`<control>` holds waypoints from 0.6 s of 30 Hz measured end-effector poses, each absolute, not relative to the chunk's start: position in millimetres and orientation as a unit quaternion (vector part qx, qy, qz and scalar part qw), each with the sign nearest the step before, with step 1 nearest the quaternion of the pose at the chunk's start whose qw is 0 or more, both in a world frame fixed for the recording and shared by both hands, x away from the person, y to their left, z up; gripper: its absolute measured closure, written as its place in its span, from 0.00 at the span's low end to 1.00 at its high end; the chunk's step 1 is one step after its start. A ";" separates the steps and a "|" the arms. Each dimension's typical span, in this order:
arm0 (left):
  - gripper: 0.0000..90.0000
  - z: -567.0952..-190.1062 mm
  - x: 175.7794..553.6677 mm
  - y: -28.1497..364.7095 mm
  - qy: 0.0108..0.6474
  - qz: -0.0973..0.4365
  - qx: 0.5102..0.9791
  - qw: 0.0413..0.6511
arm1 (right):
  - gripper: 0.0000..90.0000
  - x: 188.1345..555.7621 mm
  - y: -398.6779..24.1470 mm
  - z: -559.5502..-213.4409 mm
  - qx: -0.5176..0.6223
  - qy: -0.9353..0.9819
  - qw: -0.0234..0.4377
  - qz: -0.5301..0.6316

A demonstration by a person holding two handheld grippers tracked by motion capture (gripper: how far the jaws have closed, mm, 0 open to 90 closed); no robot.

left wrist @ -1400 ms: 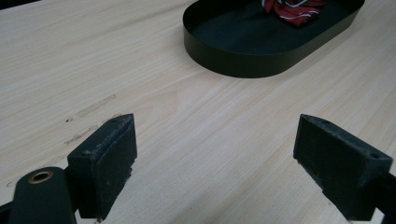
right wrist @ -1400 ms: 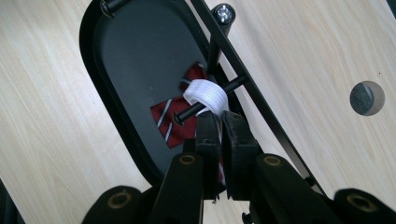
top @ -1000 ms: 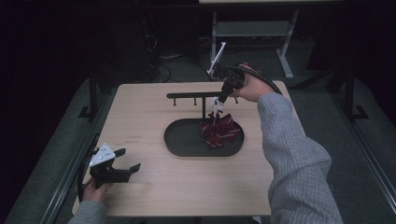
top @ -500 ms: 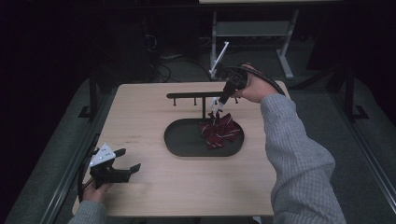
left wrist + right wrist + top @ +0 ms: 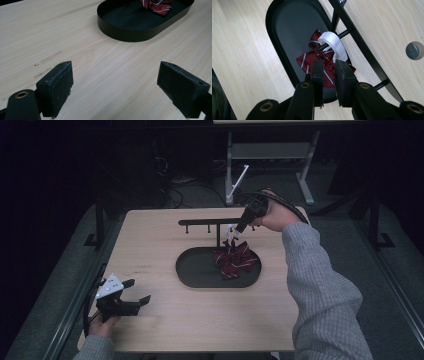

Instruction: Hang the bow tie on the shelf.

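You are hanging the bow by its white loop, which sits over a peg just ahead of your right gripper. Its jaws have just been opening, a narrow gap between them, the bow no longer pinched. Next, back straight off. Your left gripper stands wide open and empty.

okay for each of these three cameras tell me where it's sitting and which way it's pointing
High view: above the person's side, looking forward and down on the table; both forearms, left tongs, right tongs.
Left gripper view: rides the left tongs, low over the wood, facing the black tray; jaws wide apart.
Right gripper view: rides the right tongs, looking down on the red bow, its white loop over a peg of the rack.
All three share tray and bow.
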State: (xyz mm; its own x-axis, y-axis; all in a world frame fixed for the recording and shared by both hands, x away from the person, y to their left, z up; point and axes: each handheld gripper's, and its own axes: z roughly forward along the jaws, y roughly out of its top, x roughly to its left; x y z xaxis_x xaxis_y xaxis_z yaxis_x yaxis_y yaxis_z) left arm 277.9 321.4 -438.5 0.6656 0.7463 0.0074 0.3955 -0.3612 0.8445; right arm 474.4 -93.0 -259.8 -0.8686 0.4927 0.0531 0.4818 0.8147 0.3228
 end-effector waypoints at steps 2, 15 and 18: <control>0.14 -438.6 277.9 321.2 0.358 0.200 0.799 0.440 | 0.85 472.5 -93.6 -259.1 0.257 0.952 0.014 0.167; 0.14 -439.0 278.1 320.6 0.359 0.200 0.799 0.440 | 0.82 461.9 -100.6 -257.7 0.252 0.951 0.014 0.176; 0.14 -439.1 278.1 320.6 0.359 0.200 0.798 0.441 | 0.79 456.7 -101.2 -257.8 0.246 0.952 0.014 0.180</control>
